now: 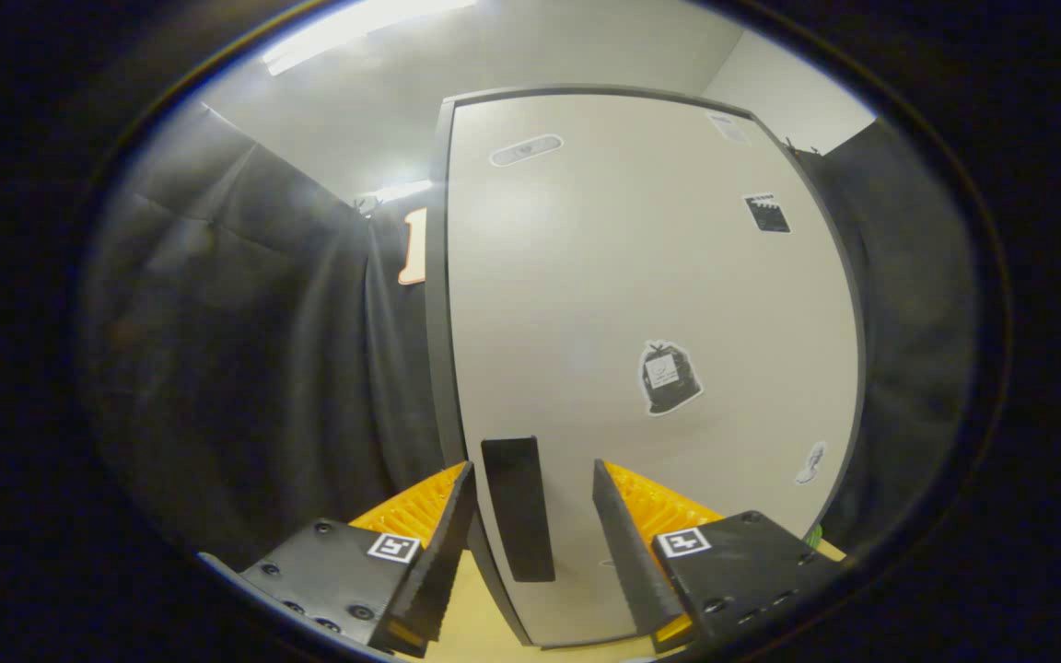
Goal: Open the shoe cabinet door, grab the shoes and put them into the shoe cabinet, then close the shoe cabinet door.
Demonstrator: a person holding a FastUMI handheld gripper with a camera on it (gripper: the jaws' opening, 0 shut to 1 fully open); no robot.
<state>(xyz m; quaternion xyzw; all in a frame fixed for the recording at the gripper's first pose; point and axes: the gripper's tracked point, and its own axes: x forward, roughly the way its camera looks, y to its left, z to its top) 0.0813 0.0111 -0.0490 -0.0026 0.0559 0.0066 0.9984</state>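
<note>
Facing the shoe cabinet door [650,304], the hand-held gripper [530,516] is held spread, its fingers apart on either side of the dark handle [517,506] near the door's lower left edge, without touching it.

The tall off-white shoe cabinet door with dark edging [641,304] is shut, so whatever lies behind it is hidden. The gripper [530,483] stands with its fingers apart around the dark upright handle [518,506]; whether either finger touches it cannot be told. The small stickers on the door [670,378] are too small to make out. The pale yellow floor [461,635] shows as a cut-off strip between the fingers.
</note>
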